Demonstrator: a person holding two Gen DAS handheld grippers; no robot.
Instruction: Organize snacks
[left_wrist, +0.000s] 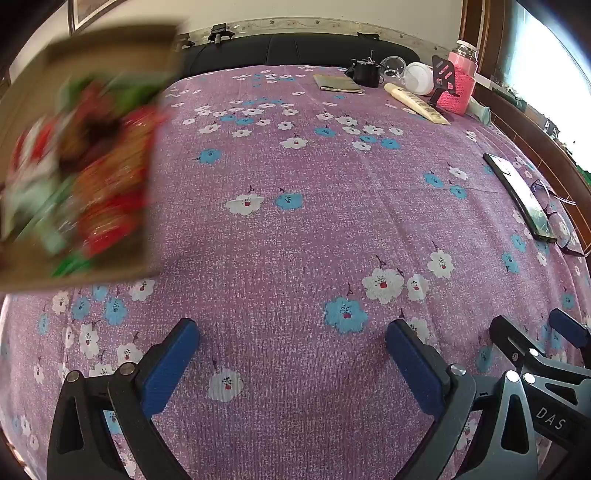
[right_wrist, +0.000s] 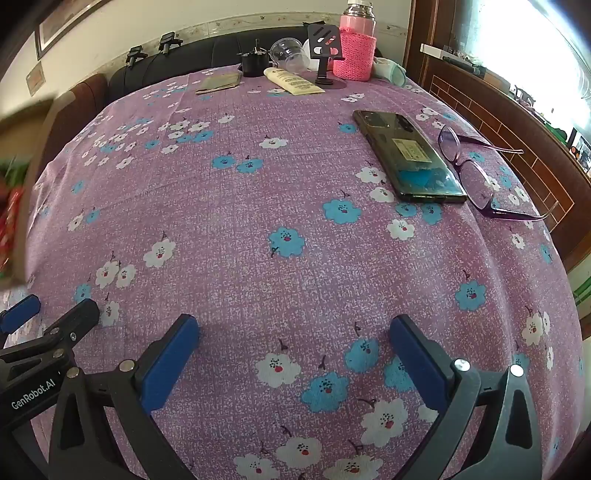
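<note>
The snack packets (left_wrist: 99, 177) are lying heaped in a shallow brown cardboard box (left_wrist: 122, 48) at about nine to ten o'clock in the left wrist view, blurred, so no single packet is reading clearly. What is showing is a jumble of red, green and white wrappers. They are looking like thin film pouches, so I am judging them light, soft and crinkly, slippery on their flat faces, and liable to crush if the contents are brittle. The safest hold is probably at a sealed edge or across a narrow side, with a gentle pinch. The box itself is looking stiffer and is probably best taken by its rim.

In the right wrist view only a sliver of the same box and wrappers is showing, at nine o'clock on the frame's edge.

The left claw (left_wrist: 291, 354) is standing wide with nothing between its blue pads (left_wrist: 170, 365), hanging over bare cloth at six o'clock, well apart from the box. The right claw (right_wrist: 293, 354) is likewise spread wide and carrying nothing.

Under everything, a purple flowered cloth (right_wrist: 258, 184) is covering the tabletop. A dark phone (right_wrist: 406, 155) and purple-framed glasses (right_wrist: 476, 173) are lying just beside each other at two o'clock in the right view. At twelve o'clock a pink bottle (right_wrist: 356, 48), a cream tube (right_wrist: 291, 81), and a black phone stand (right_wrist: 323, 44) are clustering at the far edge.
</note>
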